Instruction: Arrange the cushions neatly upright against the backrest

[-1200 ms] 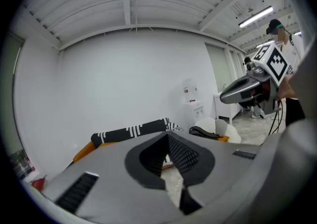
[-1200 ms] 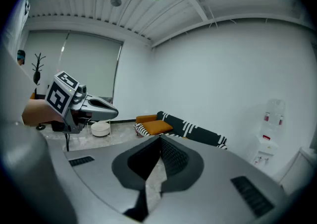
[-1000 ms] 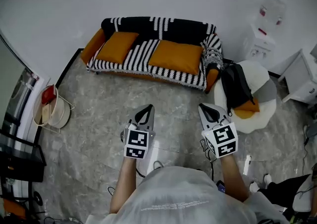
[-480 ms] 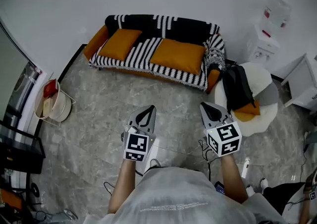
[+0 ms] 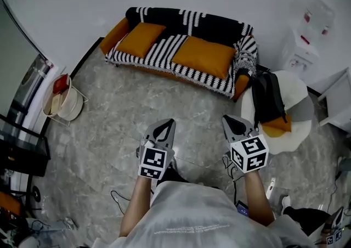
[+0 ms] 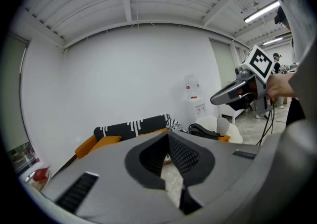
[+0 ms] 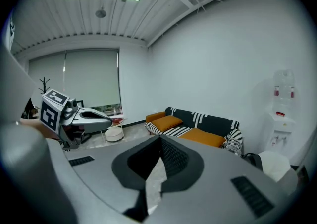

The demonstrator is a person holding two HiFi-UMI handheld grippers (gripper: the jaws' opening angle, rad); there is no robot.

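Note:
An orange sofa (image 5: 117,33) under a black-and-white striped throw stands against the far wall. Two orange cushions lie flat on its seat, one at the left (image 5: 141,38) and one at the right (image 5: 204,56). A striped cushion (image 5: 245,57) leans at the right armrest. My left gripper (image 5: 166,125) and right gripper (image 5: 228,121) hover over the marble floor well short of the sofa, both shut and empty. The right gripper view shows the sofa (image 7: 198,124) past its jaws and the left gripper (image 7: 89,115) at the left. In the left gripper view, the right gripper (image 6: 237,89) shows at the right.
A white round seat (image 5: 290,131) with a black backpack (image 5: 267,101) stands right of the sofa, a water dispenser (image 5: 307,38) behind it. A wire basket (image 5: 63,101) sits at the left by dark shelving (image 5: 19,156). Cables (image 5: 118,197) trail on the floor near my feet.
The head view has swung, so the sofa now sits further right and the basket lower. Both grippers have dropped slightly in the picture and stayed shut.

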